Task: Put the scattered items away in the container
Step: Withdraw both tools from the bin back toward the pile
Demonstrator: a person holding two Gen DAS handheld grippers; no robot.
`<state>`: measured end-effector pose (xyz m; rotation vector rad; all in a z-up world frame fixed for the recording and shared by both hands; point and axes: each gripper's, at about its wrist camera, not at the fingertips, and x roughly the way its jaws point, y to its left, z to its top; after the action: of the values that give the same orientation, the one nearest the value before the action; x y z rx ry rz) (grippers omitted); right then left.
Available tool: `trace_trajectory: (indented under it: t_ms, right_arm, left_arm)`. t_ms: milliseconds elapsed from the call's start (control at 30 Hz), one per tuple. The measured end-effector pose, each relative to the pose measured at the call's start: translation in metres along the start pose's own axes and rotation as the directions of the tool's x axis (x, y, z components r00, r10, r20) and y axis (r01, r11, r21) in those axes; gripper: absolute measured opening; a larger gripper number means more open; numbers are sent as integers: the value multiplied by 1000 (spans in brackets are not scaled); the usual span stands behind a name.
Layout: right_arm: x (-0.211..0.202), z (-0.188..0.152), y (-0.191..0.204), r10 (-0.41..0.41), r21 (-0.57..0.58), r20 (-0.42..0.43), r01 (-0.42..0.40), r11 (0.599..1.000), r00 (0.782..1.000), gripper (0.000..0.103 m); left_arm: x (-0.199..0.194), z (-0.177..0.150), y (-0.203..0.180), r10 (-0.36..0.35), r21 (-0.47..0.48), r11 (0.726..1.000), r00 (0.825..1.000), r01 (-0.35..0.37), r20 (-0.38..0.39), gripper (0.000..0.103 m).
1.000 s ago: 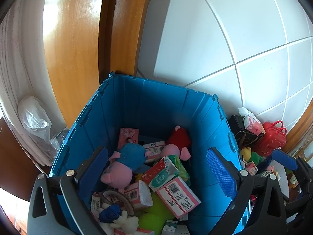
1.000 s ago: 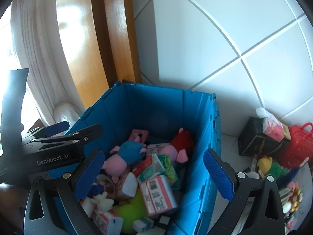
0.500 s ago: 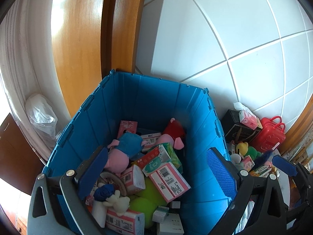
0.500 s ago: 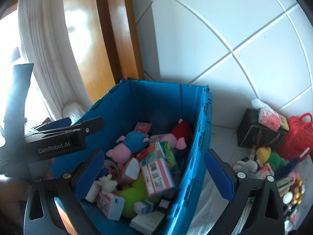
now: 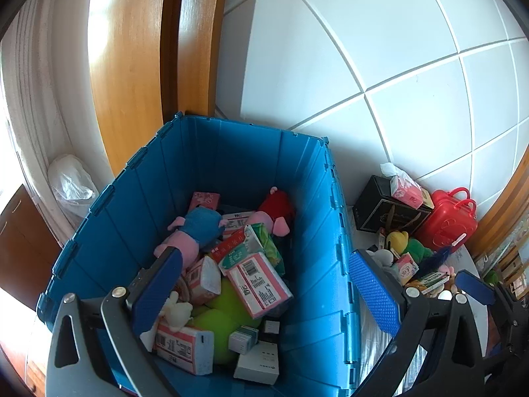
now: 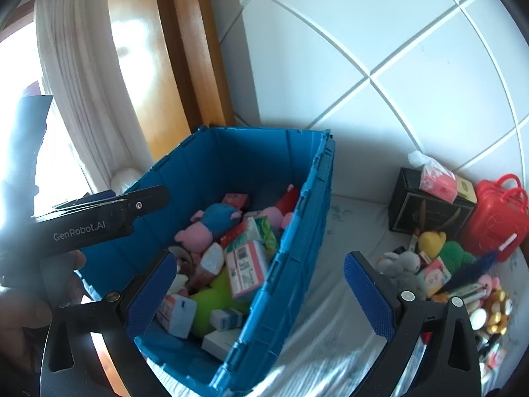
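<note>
While both claws hang empty above the scene, the layout reads as follows:

Container: the blue crate point(image 6: 291, 258) stands against the tiled wall, already part-filled with plush pigs, cartons and a green ball.
Scattered items: a pile point(image 6: 439, 264) lies on the white cloth-covered surface to the crate's right — a grey plush rabbit point(image 6: 401, 264), a yellow-and-green plush toy point(image 6: 443, 246), a small pink carton, a black box topped by a tissue pack, and a red toy case point(image 6: 492, 221).
Right claw: the right claw point(image 6: 261, 297) is spread wide and holds nothing; its span straddles the crate's right wall, one pad over the crate, the other over the cloth.
Left claw: the left claw point(image 5: 267, 291) is likewise wide and empty, poised over the crate's interior.
Deciding relation: the pile lies to the right of both claws — the right one is clearly nearer, the rabbit just beyond its right pad.
Likely next move: a swing rightward and down to the pile's near edge.
</note>
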<state>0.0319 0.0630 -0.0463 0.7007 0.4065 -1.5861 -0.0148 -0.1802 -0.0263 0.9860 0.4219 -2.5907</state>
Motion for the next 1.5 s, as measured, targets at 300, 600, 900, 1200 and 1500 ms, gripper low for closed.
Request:
trace_trajectory:
  t_ms: [300, 600, 900, 1200, 1500]
  right_arm:
    - [-15, -16, -35, 10, 12, -11, -10, 1000, 1000, 103]
    - [-31, -33, -73, 12, 22, -16, -12, 1000, 1000, 103]
    - [-45, -50, -112, 4, 34, -24, -3, 999, 1000, 103]
    - [-60, -73, -154, -17, 60, -39, 19, 998, 999, 103]
    - [-68, -103, -200, -61, 124, -54, 67, 990, 997, 103]
  left_arm:
    - [-7, -16, -39, 2, 7, 1000, 1000, -2, -5, 102]
    - [-8, -34, -78, 5, 12, 1000, 1000, -5, -16, 102]
    - [-6, -53, -119, 7, 28, 1000, 999, -6, -36, 102]
    - [0, -73, -162, 5, 57, 998, 998, -2, -56, 102]
    - [18, -102, -201, -4, 94, 996, 995, 14, -103, 102]
